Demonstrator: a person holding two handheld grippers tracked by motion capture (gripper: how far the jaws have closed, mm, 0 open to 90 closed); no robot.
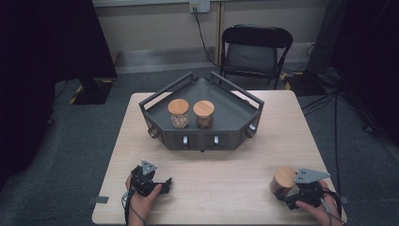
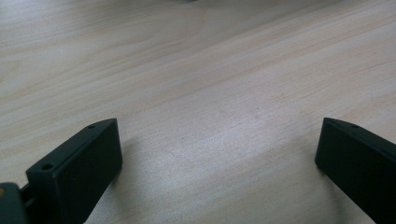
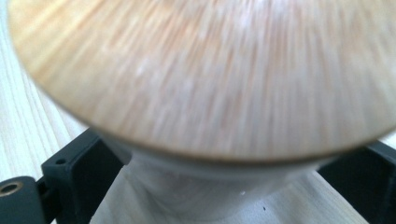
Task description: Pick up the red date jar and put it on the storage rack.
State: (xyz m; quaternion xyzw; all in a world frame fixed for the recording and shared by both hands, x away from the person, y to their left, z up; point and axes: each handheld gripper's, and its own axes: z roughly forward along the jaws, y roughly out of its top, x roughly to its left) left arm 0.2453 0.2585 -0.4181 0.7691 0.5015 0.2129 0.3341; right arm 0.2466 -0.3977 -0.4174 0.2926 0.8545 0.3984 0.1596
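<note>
A glass jar with a round wooden lid (image 1: 283, 177) stands at the table's front right. My right gripper (image 1: 288, 189) is shut on its glass body, one jaw on each side. In the right gripper view the blurred lid (image 3: 201, 74) looms close above the right gripper (image 3: 224, 186), with the glass below it. My left gripper (image 1: 153, 179) rests low over the wooden table (image 1: 221, 174) at the front left. It is open, and in the left gripper view bare wood lies between the jaws of the left gripper (image 2: 217, 154).
A dark grey corner tray with rails (image 1: 230, 106) sits at the table's far middle. It holds two more wooden-lidded jars, one with pale contents (image 1: 179, 113) and one with brown contents (image 1: 203, 114). A black folding chair (image 1: 254, 52) stands behind the table.
</note>
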